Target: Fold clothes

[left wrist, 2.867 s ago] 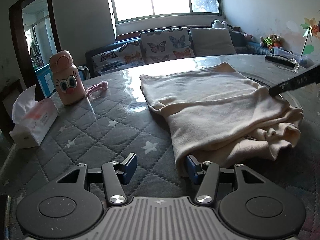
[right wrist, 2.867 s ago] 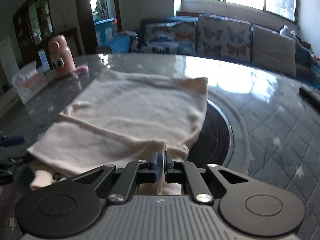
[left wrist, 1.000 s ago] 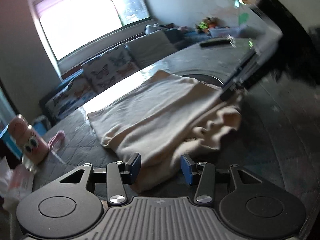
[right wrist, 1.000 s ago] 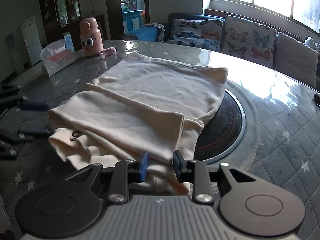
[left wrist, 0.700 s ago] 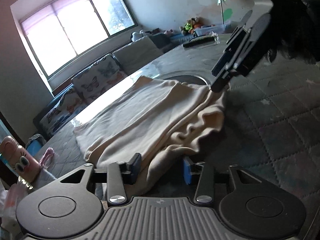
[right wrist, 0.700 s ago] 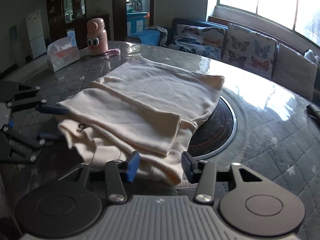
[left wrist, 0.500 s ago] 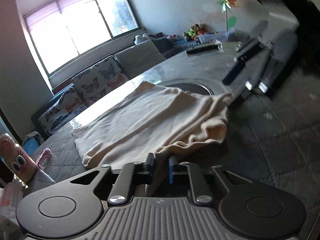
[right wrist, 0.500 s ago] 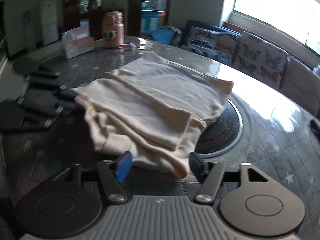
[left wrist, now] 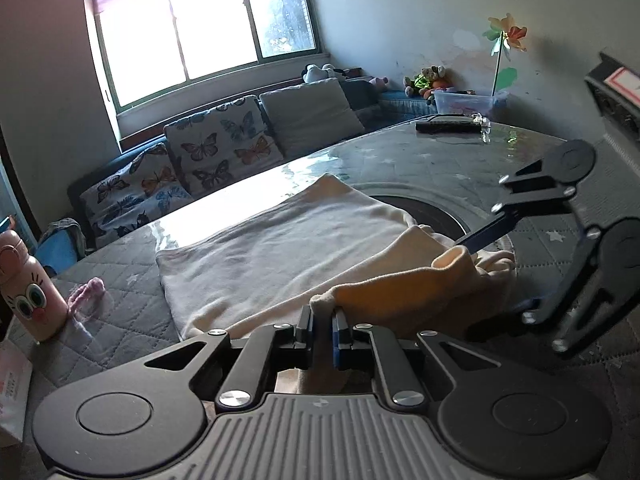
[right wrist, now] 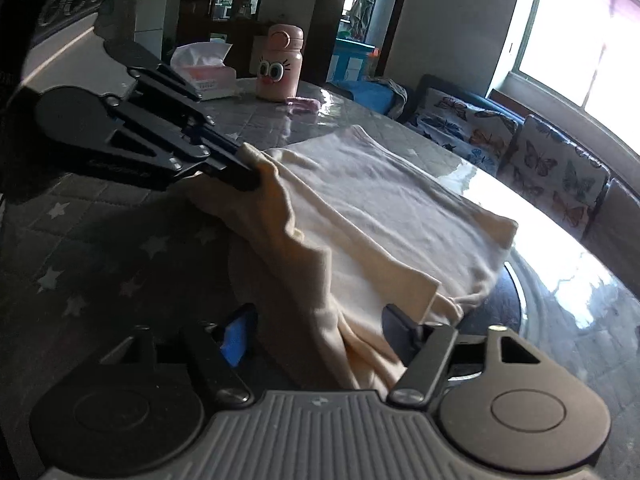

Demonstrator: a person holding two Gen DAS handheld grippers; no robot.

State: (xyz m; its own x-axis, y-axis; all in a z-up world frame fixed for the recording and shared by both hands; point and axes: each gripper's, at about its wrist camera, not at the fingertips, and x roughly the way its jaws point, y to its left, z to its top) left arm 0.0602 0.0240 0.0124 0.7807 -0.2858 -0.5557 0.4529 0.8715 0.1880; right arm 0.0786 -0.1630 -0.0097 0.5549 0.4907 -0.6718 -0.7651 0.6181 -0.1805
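A cream garment (left wrist: pixel 288 248) lies partly folded on the grey quilted table (left wrist: pixel 120 280); it also shows in the right wrist view (right wrist: pixel 392 216). My left gripper (left wrist: pixel 322 320) is shut on the garment's near edge and holds it lifted off the table; it shows from the side in the right wrist view (right wrist: pixel 244 168). My right gripper (right wrist: pixel 320 332) is open, its jaws wide apart on either side of a hanging fold of the cloth. In the left wrist view the right gripper (left wrist: pixel 496 268) sits at the garment's right end, one finger above the cloth and one below.
A pink cartoon bottle (right wrist: pixel 280 64) and a tissue box (right wrist: pixel 204 68) stand at the table's far left side, with a pink scrunchie (left wrist: pixel 86 294) beside the bottle. A dark round hob (left wrist: pixel 424 212) sits mid-table. A remote (left wrist: pixel 448 126) lies at the far edge. A sofa (left wrist: pixel 224 148) stands behind.
My left gripper has closed on the garment's edge and lifted it. My right gripper has let go, opened wide and swung round to the lifted fold's other end.
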